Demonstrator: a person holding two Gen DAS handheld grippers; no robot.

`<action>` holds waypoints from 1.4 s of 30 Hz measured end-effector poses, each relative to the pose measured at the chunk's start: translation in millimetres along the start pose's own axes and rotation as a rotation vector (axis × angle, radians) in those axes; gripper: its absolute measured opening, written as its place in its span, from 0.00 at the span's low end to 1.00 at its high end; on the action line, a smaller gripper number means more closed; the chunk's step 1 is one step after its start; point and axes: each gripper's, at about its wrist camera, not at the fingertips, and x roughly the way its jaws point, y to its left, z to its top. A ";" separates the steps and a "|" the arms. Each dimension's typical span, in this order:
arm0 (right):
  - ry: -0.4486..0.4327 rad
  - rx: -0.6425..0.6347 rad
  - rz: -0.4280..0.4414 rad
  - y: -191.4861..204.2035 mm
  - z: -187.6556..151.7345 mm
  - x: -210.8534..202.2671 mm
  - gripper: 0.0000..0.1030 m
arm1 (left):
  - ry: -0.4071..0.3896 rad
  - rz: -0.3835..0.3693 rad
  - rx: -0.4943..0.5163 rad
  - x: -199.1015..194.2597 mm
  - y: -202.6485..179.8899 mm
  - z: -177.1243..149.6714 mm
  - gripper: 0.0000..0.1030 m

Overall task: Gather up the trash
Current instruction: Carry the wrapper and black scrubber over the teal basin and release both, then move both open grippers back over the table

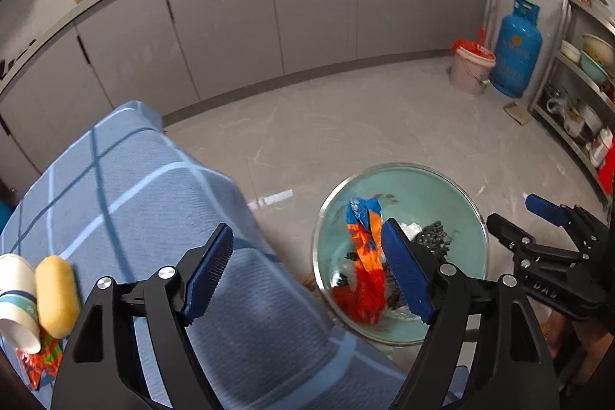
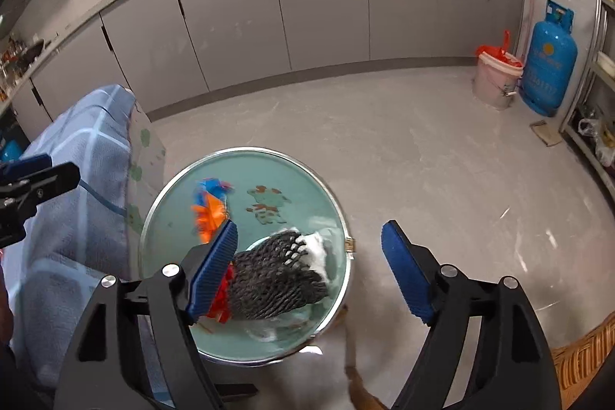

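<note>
Below, both claws (image 1: pixel 307 275) (image 2: pixel 309 266) agape and empty; orange wrapper (image 1: pixel 369 256) half-hidden behind a pad in the basin (image 2: pixel 246 156).

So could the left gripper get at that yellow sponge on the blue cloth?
Probably yes. The left gripper is open and holds nothing, and the yellow sponge lies uncovered beside it on the blue cloth, though a paper cup leans against it.

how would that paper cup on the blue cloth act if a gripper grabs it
The paper cup lies on its side against a yellow roll, so a nudge would probably roll it. It looks thin and light; a hard squeeze would likely crush it.
</note>
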 end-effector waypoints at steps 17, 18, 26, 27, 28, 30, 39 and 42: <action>-0.033 -0.055 0.140 76.6 4.5 -37.8 0.80 | -0.086 0.222 -0.063 -88.2 90.0 -39.2 0.86; -0.033 -0.069 0.153 85.8 4.1 -39.7 0.80 | -0.088 0.233 -0.076 -93.5 97.2 -42.3 0.86; -0.023 -0.148 0.235 147.0 -0.4 -51.5 0.80 | -0.066 0.346 -0.179 -120.2 163.3 -82.9 0.86; -0.019 -0.162 0.252 158.2 -1.3 -53.0 0.80 | -0.057 0.368 -0.204 -123.3 176.8 -91.0 0.86; -0.017 -0.175 0.265 167.8 -2.0 -54.2 0.80 | -0.052 0.382 -0.220 -125.4 186.0 -96.1 0.86; -0.015 -0.196 0.292 187.4 -2.7 -56.7 0.80 | -0.036 0.431 -0.255 -129.1 208.2 -109.7 0.86; -0.042 -0.334 0.460 305.8 4.0 -74.4 0.88 | 0.036 0.584 -0.472 -144.7 303.2 -158.1 0.90; -0.048 -0.396 0.496 349.2 4.2 -75.0 0.89 | 0.030 0.602 -0.502 -150.1 315.5 -166.0 0.92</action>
